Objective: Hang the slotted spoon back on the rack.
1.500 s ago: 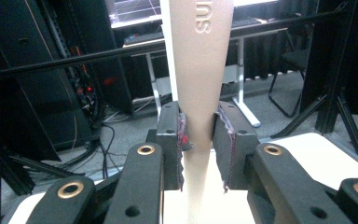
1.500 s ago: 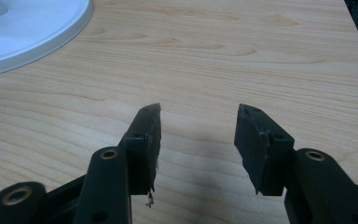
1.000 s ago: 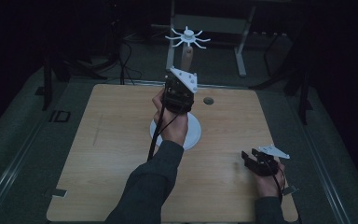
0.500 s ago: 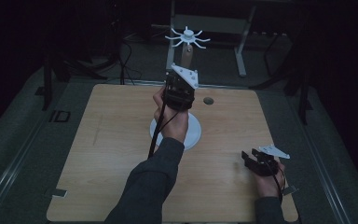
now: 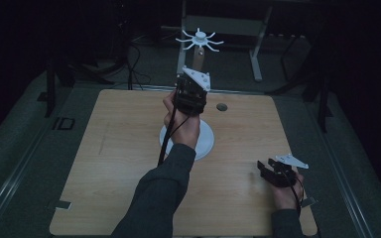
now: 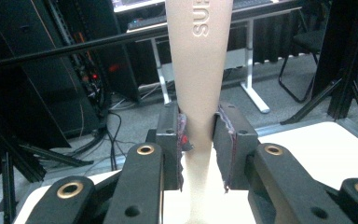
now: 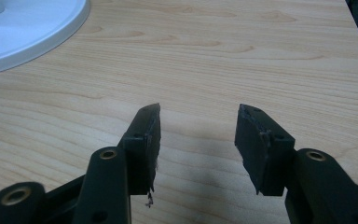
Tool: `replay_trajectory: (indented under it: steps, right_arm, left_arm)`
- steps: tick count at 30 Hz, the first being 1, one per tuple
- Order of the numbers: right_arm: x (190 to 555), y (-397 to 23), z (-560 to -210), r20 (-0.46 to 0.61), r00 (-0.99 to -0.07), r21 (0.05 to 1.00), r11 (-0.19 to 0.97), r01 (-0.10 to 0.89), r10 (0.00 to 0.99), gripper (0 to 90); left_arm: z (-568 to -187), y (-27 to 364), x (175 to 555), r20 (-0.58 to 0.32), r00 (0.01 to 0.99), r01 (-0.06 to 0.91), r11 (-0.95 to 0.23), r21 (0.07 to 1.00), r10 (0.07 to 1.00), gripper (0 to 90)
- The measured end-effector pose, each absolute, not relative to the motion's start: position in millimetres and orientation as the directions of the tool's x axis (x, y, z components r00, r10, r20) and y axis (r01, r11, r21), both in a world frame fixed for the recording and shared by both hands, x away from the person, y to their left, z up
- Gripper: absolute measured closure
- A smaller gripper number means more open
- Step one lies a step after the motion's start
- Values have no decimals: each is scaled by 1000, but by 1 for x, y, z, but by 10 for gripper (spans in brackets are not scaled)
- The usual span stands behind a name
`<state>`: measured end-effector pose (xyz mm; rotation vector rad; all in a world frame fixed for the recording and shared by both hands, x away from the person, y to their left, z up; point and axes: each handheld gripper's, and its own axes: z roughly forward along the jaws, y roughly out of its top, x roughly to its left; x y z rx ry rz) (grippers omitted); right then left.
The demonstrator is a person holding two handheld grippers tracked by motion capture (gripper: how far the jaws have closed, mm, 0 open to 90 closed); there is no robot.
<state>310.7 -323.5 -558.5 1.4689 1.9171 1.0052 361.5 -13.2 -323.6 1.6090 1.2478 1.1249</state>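
The left tool [image 6: 199,140] is clamped on the tapering beige post [image 6: 198,88], its two pads pressed against the narrow part of the shaft, with embossed letters showing higher up where the shaft widens. In the high view the same left tool [image 5: 191,94] is held upright above the white round base [image 5: 206,144], which lies on the wooden worktop [image 5: 119,163] about in its middle; the post [image 5: 199,59] rises past the tool toward a white spoked top [image 5: 199,38] with arms spreading outward. Whether the post's foot is seated in the base or just above it cannot be told, since the hand and sleeve cover that spot. The right tool [image 7: 196,135] stands wide with nothing between its jaws, resting low over bare wood in front of and to the right of the base, whose white rim [image 7: 51,35] shows at the far left of the right gripper view; in the high view this right tool [image 5: 275,171] sits well apart from the base. The step in hand looks like holding the stand by its post, either setting it on the base or lifting it off. The next move probably calls for keeping the post vertical and centred over the base, and perhaps for bringing the idle right tool across to steady the base rim.
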Motion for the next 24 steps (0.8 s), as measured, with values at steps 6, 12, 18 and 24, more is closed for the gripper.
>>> replay_trajectory:
  steps: [6, 12, 18, 24]
  right_arm:
    - [311, -323, -559, 35, -278, 806, 137, 576, 960, 501]
    - [311, -323, -559, 36, -279, 805, 137, 577, 960, 499]
    - [311, -323, -559, 36, -280, 806, 138, 575, 959, 494]
    - [310, -323, -559, 37, -282, 806, 138, 575, 959, 493]
  left_arm:
    - [-324, -12, 363, 176, 126, 273, -205, 940, 976, 727]
    - [-325, -11, 361, 178, 130, 263, -207, 942, 975, 714]
    - [-327, -10, 358, 183, 135, 253, -213, 944, 974, 694]
    - [-332, -9, 353, 189, 158, 253, -224, 941, 969, 671]
